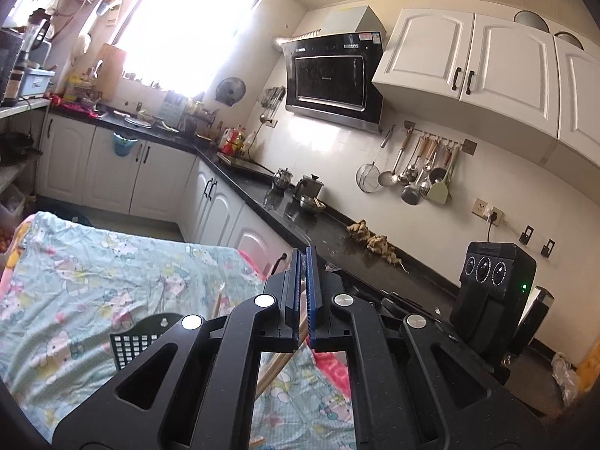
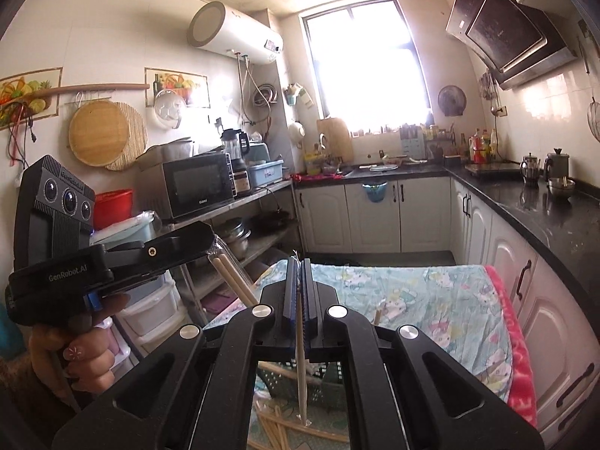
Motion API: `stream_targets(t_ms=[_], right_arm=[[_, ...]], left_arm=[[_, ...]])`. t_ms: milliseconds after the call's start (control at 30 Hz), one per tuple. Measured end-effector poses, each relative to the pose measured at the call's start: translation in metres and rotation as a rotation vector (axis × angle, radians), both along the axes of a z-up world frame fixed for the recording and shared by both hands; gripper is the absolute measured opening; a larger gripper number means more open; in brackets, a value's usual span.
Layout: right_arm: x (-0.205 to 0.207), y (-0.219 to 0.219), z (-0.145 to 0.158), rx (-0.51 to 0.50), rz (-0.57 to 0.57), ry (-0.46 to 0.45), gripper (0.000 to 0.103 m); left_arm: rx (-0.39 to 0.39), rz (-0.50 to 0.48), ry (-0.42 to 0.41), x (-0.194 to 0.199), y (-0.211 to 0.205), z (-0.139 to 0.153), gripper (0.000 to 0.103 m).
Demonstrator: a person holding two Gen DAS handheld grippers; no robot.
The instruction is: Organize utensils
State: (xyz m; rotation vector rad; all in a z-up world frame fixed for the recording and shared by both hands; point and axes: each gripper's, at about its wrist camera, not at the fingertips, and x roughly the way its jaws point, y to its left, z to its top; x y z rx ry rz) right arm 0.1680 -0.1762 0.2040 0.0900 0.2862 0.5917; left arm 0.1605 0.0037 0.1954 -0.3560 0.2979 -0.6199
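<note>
Right tongs (image 2: 300, 292) pinch one chopstick (image 2: 301, 367), its long axis hanging straight down toward the black basket (image 2: 330, 378) directly below; left tongs (image 1: 303, 281), pressed together, pinch wrapped chopsticks (image 2: 234, 277).

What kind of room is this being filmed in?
A lived-in home kitchen, most likely. A range hood hangs over a black countertop, ladles and spatulas dangle from a wall rail, and a microwave sits on a shelf by the window.

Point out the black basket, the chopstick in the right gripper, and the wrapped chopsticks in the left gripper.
black basket (image 1: 131, 341): left wrist view, its grid wall.
chopstick (image 2: 301, 367): right wrist view, mid-shaft.
wrapped chopsticks (image 2: 234, 275): right wrist view, mid-shaft.
</note>
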Motion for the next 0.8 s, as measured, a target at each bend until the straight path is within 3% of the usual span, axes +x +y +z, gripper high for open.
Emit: stream_targets(t_ms=[500,800], right_arm=[[0.024,0.021,0.029,0.017,0.007,-0.07,0.002],[0.042,0.039,0.029,0.015,0.021,-0.07,0.002]], left_arm=[[0.001,0.095,-0.021,0.018,0.034,0.013,0.001],[-0.014,0.133,-0.012,0.024,0.053,0.011,0.001]])
